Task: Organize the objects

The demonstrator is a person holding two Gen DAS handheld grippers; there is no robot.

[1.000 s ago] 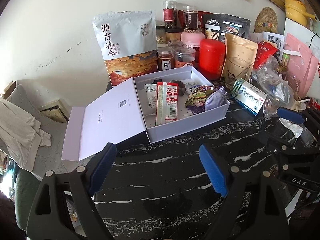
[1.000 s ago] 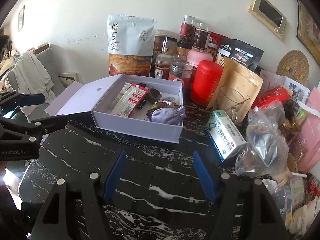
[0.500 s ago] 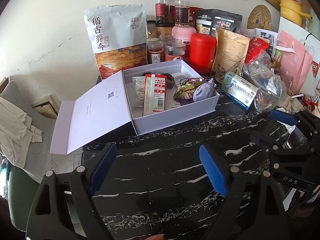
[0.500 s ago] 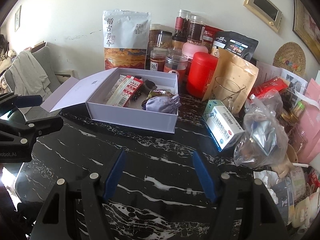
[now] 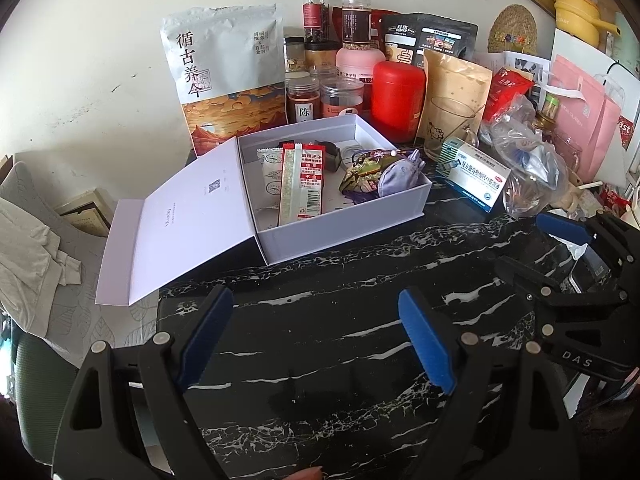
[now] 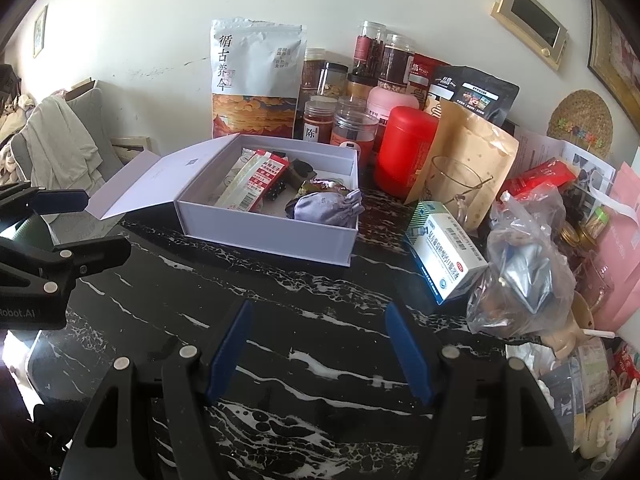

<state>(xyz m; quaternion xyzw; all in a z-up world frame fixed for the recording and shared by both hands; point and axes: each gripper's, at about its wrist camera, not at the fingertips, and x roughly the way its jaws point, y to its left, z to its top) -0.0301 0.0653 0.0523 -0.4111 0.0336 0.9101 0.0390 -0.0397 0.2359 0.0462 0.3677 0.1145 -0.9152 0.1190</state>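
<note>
An open white box (image 5: 344, 224) sits on the black marble table (image 5: 320, 360), its lid (image 5: 180, 224) folded out to the left. Inside lie a red snack packet (image 5: 300, 184), a patterned pouch (image 5: 360, 176) and a lilac pouch (image 5: 396, 178). A blue-and-white medicine box (image 5: 476, 178) lies to the right of the white box. My left gripper (image 5: 314, 300) hovers open over bare table in front of the box. My right gripper (image 6: 318, 312) is open too, nothing between its pads, near the white box (image 6: 272, 244) and the medicine box (image 6: 448, 256).
Jars, a red canister (image 6: 404, 152), a large white pouch (image 6: 256, 80) and other bags crowd the wall behind the box. A glass (image 6: 452, 184), a clear plastic bag (image 6: 520, 264) and pink bags fill the right side. A chair with cloth (image 6: 60, 148) stands left.
Both views have drifted slightly, so the box sits a little higher in each. Nothing was taken hold of or let go, and both grippers keep the same width.
</note>
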